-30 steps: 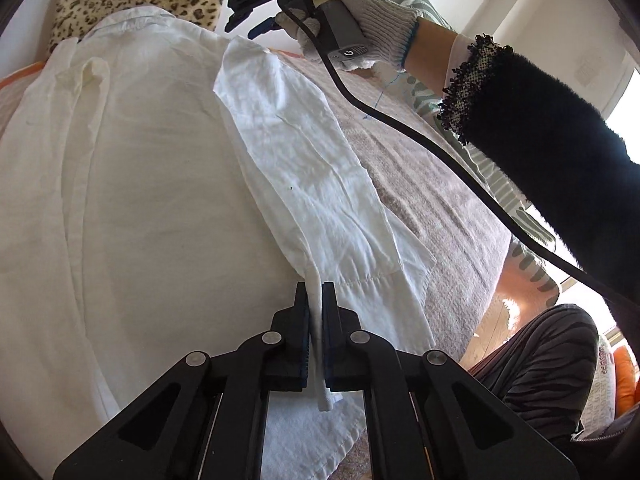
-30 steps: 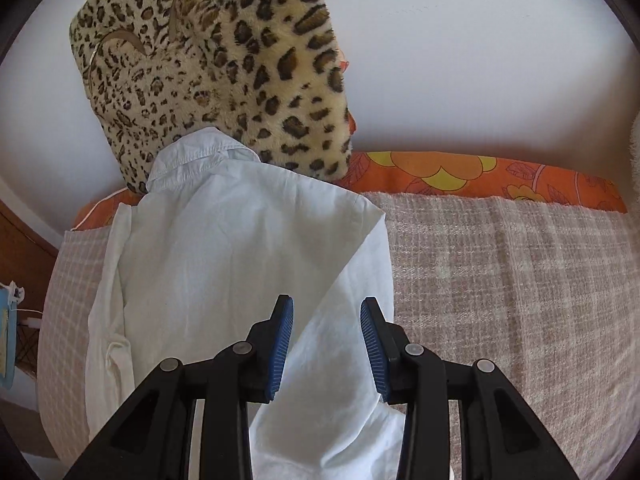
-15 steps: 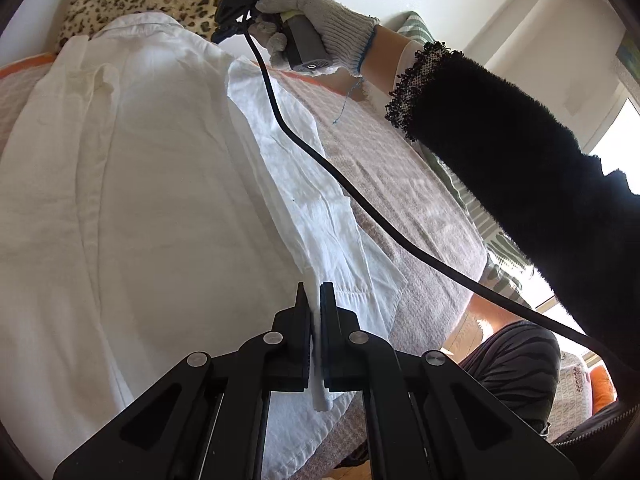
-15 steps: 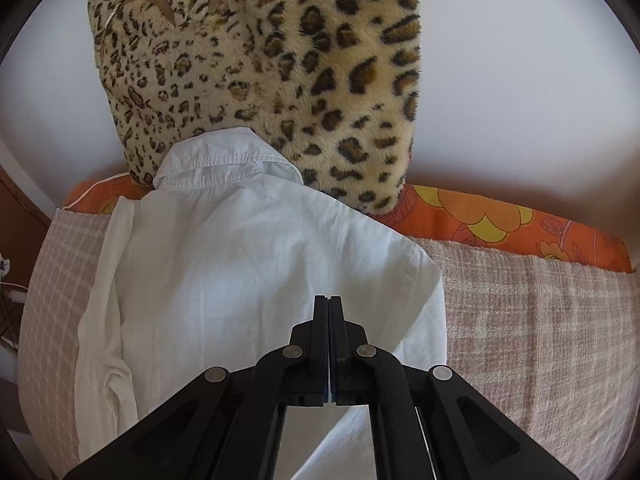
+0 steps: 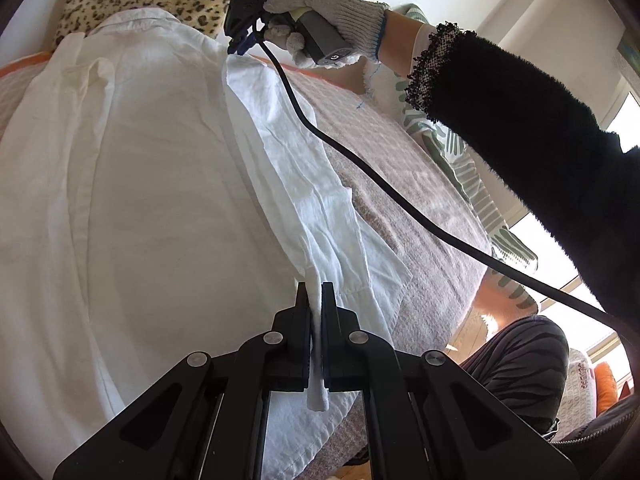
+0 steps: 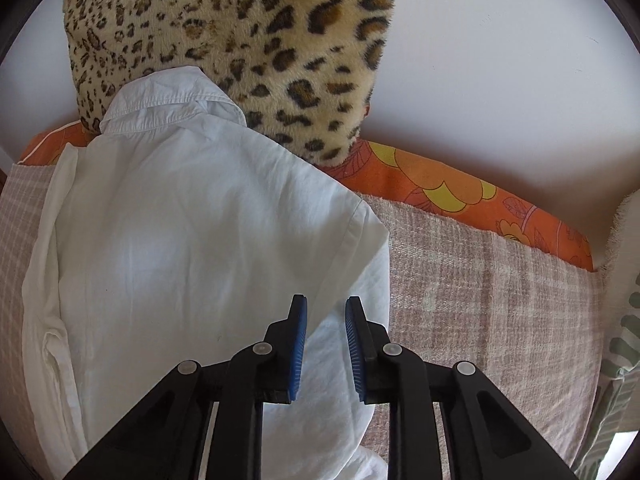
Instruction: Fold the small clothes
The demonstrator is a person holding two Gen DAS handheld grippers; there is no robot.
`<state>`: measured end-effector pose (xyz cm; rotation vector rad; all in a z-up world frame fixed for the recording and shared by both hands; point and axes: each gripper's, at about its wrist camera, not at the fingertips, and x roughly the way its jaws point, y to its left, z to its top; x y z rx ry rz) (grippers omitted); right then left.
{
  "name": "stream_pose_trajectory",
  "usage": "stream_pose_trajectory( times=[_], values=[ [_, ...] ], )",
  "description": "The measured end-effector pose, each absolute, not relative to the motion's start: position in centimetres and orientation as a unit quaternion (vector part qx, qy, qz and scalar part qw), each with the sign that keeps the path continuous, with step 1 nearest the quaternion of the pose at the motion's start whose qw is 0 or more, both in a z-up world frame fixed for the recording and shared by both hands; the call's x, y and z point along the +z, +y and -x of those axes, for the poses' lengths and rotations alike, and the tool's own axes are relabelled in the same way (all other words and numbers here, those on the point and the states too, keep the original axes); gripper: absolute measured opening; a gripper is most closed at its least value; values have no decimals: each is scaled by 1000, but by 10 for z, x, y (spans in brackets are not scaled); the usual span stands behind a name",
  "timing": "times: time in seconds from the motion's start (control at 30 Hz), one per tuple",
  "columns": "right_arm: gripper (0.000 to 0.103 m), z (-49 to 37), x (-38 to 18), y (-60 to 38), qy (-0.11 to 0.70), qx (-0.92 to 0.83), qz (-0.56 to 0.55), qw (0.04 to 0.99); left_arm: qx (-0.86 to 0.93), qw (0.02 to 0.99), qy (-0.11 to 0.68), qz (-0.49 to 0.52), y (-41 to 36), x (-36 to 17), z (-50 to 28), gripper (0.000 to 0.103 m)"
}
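White shirt lies back-up on the bed, collar against the leopard cushion at its head edge. The left tongs are clamped on the shirt's side hem, likely to keep it taut. The right tongs, just opening, stand slightly apart over the shoulder, holding nothing.

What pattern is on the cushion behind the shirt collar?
Leopard print, tan with dark spots, on the cushion; clearest in the right wrist view.
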<state>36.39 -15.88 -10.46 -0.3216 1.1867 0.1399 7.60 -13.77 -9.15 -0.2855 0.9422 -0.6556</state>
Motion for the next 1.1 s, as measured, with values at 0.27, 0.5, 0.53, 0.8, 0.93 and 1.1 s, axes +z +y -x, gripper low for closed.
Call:
stream_pose_trajectory(
  times=[0.27,0.5,0.53,0.8,0.93,1.1],
  values=[
    [0,-358,-99,-163,547,71,137,823,-309,830,444,137,-137,-90,-74,3],
    [50,-359,-95,-147,570,47,160,805,-324,836,428,114,-153,-83,-66,3],
    [49,-359,-98,-144,572,47,163,803,-327,837,425,110,-155,-82,-65,3],
    [0,-357,-117,-145,562,7,209,800,-331,835,426,108,-156,-83,-63,2],
    [0,-356,-100,-143,538,29,185,822,-323,831,436,125,-146,-88,-63,2],
    [0,-354,-111,-108,534,102,184,819,-307,824,455,142,-137,-102,-62,2]
  ],
)
